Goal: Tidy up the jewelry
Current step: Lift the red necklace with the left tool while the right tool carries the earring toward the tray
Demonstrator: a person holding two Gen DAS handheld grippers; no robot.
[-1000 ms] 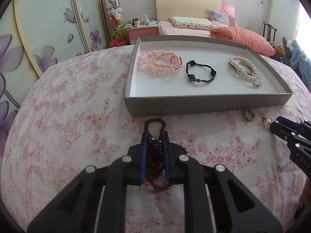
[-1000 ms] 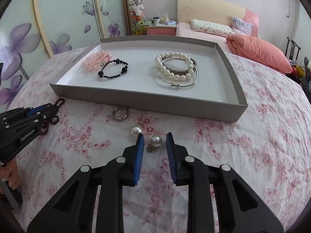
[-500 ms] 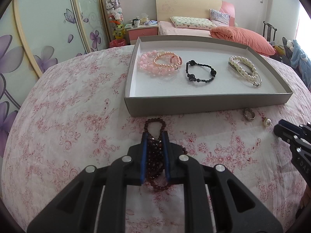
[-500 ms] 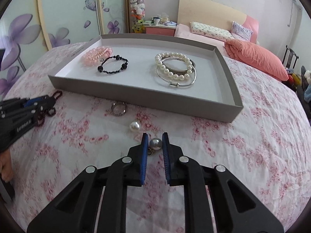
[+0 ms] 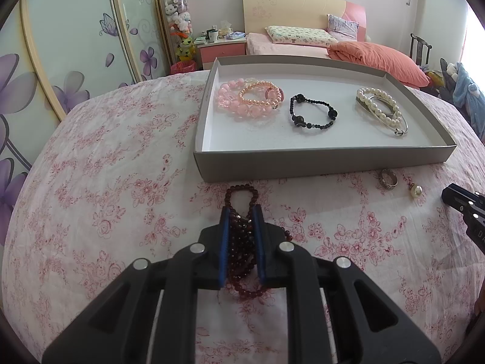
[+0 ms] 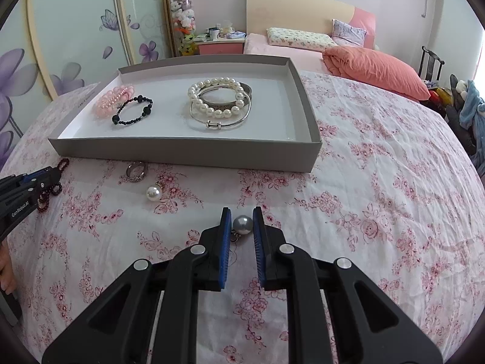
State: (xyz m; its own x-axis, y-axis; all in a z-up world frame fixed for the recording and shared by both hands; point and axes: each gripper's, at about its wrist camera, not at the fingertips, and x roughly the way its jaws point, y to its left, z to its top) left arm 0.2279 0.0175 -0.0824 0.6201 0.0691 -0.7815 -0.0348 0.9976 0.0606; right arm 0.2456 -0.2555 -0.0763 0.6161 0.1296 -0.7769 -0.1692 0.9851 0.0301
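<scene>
The left hand-held gripper (image 5: 242,217), marked "GenRobot.AI" on its side, clamps a dark red bead bracelet (image 5: 241,236) on the floral tabletop (image 6: 379,212). The right hand-held gripper (image 6: 242,217) pinches a grey pearl earring (image 6: 242,224) before the tray (image 6: 188,153).

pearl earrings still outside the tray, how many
2: a grey earring pinched in the right tool, and a white earring on the bedspread beside the ring. None looks hidden.

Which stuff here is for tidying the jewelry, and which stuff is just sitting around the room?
For the job:
- grey tray
- dark red bead bracelet, in the left gripper
- grey pearl earring, in the right gripper
- white pearl earring
- ring

Just around:
- orange pillow
- nightstand
- plush toys
</scene>
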